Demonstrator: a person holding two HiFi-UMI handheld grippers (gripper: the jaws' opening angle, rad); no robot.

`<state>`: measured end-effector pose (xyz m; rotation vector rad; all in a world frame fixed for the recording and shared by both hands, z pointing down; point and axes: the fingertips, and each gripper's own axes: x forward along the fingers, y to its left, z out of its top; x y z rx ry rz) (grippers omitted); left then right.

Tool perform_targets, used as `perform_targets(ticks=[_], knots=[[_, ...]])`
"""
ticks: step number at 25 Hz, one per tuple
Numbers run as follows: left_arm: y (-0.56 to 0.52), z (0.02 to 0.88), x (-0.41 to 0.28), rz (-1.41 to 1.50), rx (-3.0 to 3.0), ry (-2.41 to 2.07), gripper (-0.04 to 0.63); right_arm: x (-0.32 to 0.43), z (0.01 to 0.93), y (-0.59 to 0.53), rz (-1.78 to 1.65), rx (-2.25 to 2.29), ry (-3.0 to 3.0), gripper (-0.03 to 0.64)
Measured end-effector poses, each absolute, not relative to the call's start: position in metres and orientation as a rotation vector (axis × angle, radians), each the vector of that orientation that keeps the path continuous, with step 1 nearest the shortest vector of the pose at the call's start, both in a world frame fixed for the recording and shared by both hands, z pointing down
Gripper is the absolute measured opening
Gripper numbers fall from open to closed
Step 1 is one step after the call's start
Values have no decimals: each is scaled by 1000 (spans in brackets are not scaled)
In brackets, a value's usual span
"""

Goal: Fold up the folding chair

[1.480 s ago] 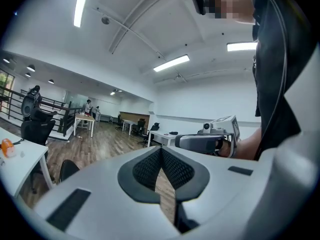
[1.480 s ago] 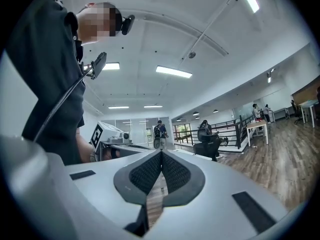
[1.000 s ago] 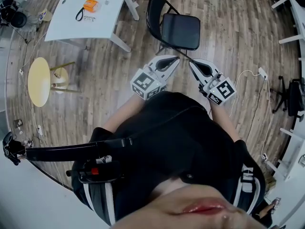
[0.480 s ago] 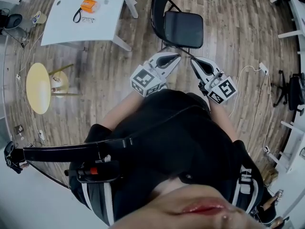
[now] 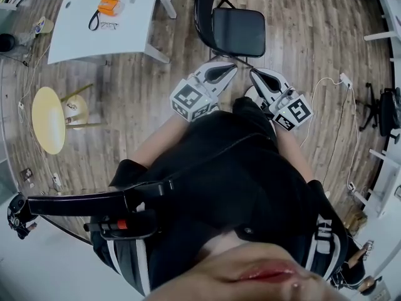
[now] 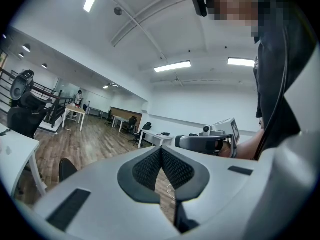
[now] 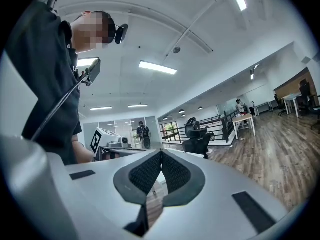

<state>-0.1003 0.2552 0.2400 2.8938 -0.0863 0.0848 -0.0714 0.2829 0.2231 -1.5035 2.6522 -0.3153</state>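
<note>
left gripper (image 5: 229, 68): clenched shut on nothing, so right now it'd only shove stuff.
chair (image 5: 238, 33): not folded yet, standing on the floor just past both tips. A blunt nudge could skid or tip it.
right gripper (image 5: 254, 74): clamped empty too. Open up before you reach the seat.

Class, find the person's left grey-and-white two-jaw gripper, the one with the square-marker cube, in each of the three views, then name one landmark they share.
Head view: the left gripper is just above centre, pointing toward the black folding chair.
Left gripper view: its own shut jaws fill the bottom centre.
Right gripper view: its marker cube shows at mid-left, beside the person's arm.
Shared landmark: the wooden plank floor.
</note>
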Motion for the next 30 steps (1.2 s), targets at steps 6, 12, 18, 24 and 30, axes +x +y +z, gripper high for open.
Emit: perform_targets(ticks=[6, 12, 18, 24, 30], knots=[[236, 237, -77, 90, 2915, -105, 5, -49, 227, 260, -315, -1464, 2665, 9], [210, 234, -46, 100, 2917, -173, 5, -17, 223, 224, -299, -1397, 2702, 9], [186, 232, 3, 118, 2922, -208, 5, 29, 226, 199, -310, -1354, 2722, 9], [166, 227, 51, 143, 2929, -256, 5, 77, 226, 182, -315, -1323, 2726, 9], [150, 230, 96, 174, 2924, -319, 5, 123, 233, 169, -339, -1294, 2740, 9]])
